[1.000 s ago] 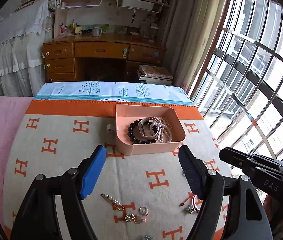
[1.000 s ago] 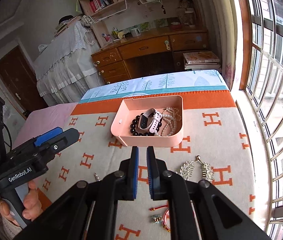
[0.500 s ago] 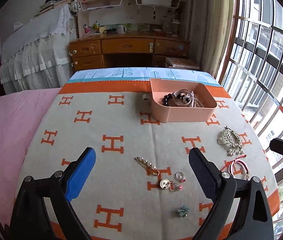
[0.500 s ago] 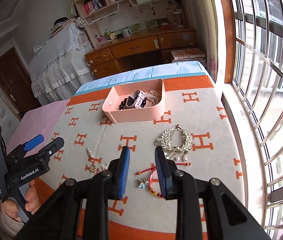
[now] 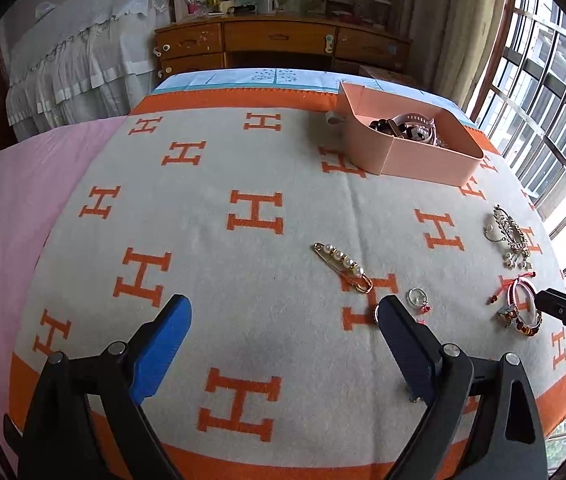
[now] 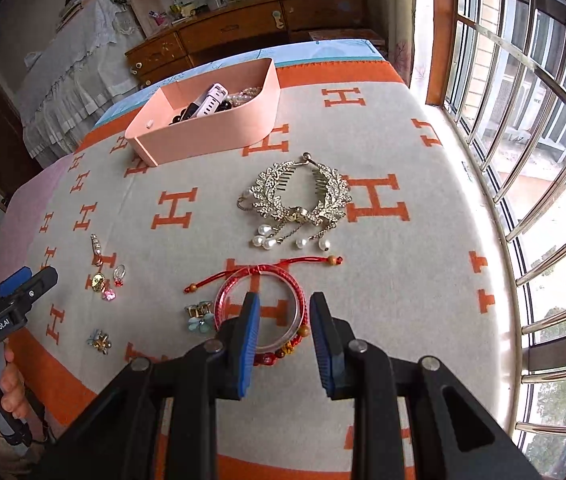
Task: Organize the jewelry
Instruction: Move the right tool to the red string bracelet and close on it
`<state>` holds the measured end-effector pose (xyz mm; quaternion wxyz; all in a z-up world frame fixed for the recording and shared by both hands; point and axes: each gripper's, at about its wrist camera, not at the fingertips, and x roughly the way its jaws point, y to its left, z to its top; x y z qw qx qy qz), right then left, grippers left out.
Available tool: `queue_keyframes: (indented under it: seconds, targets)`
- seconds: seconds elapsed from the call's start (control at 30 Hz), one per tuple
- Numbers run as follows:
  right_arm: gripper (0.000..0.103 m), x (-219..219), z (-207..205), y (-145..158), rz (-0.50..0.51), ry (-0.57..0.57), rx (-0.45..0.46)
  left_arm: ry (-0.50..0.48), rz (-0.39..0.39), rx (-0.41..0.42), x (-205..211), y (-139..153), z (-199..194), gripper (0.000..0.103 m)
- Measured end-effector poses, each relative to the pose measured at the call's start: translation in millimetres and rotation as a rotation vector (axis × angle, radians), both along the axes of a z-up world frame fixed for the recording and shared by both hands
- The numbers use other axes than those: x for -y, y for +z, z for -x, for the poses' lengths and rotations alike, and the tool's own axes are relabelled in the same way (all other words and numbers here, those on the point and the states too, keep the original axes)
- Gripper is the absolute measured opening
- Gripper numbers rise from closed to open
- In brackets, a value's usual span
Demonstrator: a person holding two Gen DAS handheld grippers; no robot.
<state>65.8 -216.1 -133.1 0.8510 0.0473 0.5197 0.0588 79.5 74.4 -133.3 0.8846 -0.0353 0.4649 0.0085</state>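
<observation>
We held the right claw (image 6: 285, 322) partly open over the red bracelet (image 6: 261, 308) on the blanket (image 6: 403, 280); our left claw (image 5: 283, 330) gaped wide near the pearl pin (image 5: 343, 266).

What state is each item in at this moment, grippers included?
Left gripper: open wide, holding nothing, above the blanket.
Right gripper: open, over the red bracelet, not gripping it.
Red bracelet: flat on the blanket, cord ends loose.
Hair comb: lying flat, untouched.
Pearl pin: lying flat, clasp closed.
Pink tray: uncovered, watch and beads inside.
</observation>
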Motion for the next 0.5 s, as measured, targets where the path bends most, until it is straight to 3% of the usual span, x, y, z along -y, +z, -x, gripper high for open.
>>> queue_keyframes:
  seconds: [0.1,0.17,0.27,0.3,0.5]
  targets:
    - [0.026,-5.5,-3.1,-13.0,0.033,0.03,-0.027,-0.006,0.008,-0.012,2.4,-2.9,-4.2,0.093]
    - [0.024,-11.4,-1.5,-14.1,0.076,0.052,0.002,-0.007,0.012,-0.02,4.4,-4.7,-7.2,0.093]
    - [0.009,-19.8,-0.1,-15.2,0.148,0.079,0.039,-0.009,0.018,-0.031,6.9,-7.1,-10.7,0.093]
    - [0.009,-20.5,0.1,-15.7,0.154,0.082,0.046,-0.01,0.022,-0.033,7.8,-7.3,-11.6,0.093]
    - [0.007,-1.7,-0.9,-12.9,0.023,0.055,0.035,-0.033,0.012,-0.03,18.2,-5.9,-13.4,0.093]
